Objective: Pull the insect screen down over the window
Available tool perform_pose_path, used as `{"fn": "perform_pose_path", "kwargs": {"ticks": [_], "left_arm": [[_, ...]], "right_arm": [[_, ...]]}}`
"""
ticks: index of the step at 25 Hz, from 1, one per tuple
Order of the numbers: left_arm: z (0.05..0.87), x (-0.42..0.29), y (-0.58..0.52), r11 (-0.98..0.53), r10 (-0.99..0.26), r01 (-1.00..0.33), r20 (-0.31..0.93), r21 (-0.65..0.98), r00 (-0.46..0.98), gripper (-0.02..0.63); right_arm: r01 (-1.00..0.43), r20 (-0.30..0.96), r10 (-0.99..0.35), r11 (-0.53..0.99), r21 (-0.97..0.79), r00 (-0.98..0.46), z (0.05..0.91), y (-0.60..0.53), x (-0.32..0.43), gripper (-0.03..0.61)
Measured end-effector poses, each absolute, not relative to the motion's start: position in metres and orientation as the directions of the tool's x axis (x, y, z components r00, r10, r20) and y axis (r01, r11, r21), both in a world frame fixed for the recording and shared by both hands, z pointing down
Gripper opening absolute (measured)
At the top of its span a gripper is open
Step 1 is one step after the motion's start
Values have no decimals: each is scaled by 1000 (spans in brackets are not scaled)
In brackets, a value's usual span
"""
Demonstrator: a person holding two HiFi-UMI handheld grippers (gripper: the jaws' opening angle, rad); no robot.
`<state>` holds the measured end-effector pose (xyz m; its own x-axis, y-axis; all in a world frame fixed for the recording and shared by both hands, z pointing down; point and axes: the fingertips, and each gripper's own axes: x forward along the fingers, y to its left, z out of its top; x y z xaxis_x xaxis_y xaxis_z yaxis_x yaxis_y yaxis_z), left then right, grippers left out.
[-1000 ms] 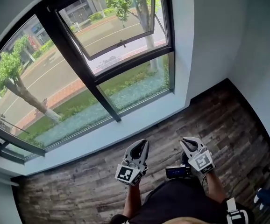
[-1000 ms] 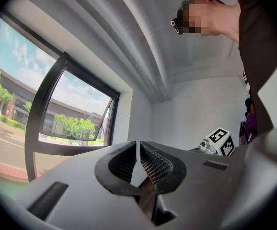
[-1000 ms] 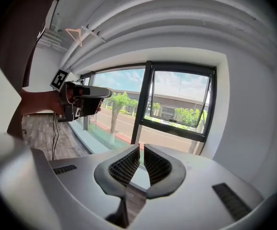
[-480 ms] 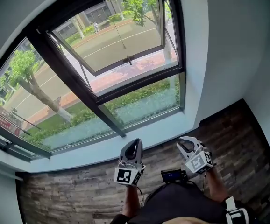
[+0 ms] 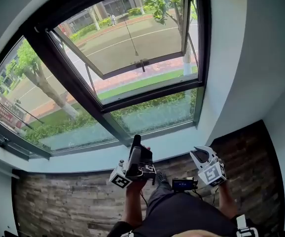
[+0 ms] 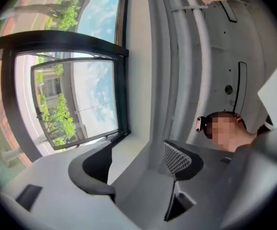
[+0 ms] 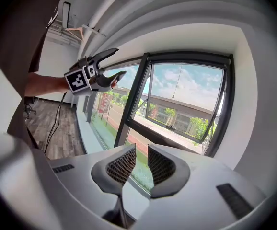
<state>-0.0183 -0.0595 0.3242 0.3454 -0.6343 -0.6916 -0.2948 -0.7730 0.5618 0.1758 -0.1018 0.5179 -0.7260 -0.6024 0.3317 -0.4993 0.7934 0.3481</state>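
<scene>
- Trees and a road show clear through the glass at the far left.
- The window has a thick black frame. It sits above a pale sill. Its top right pane is tipped open toward the street.
- The insect screen is not spread over the window, and no view shows its mesh. A thin string hangs from the top of the frame, in front of the open pane. It is well above both tools.
- The left tool is held up over the floor's edge, right by the sill. It is turned on its side and points up at the window. Its jaws have just been opening. They are wide apart, let go, with nothing between them.
- A small black box with a lit face sits between the two tools, near the person's dark lap.
- The right tool is just right of the box, also over the floor's edge by the sill. It points at the window. Its jaws are squeezed in close with only a thin gap, and they hold nothing.
- A plain grey wall stands at the far right.
- The wooden floor runs along under the sill.
</scene>
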Motion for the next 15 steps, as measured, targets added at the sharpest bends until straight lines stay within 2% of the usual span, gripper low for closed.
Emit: {"fn": "perform_pose_path", "kwargs": {"ticks": [2,5,10,15], "left_arm": [[313,-20,-85,-795,-602,-393,-675,461,426,333],[287,-32,-123,-800,-552,-554,-644,229,530,331],[229,-62,-172,-695,-558,-708,-524,-128,643,330],[204,-97,-209,-544,-596,-745,-446,-387,667,239]], "right_arm": [[-511,311,-613,784,352,-726,508,-126,173,60],[-532,273,-650,747,399,-709,483,-172,167,60],[-528,218,-717,652,544,-662,406,-245,138,60],[-522,168,-751,583,622,-638,353,-304,105,60]]}}
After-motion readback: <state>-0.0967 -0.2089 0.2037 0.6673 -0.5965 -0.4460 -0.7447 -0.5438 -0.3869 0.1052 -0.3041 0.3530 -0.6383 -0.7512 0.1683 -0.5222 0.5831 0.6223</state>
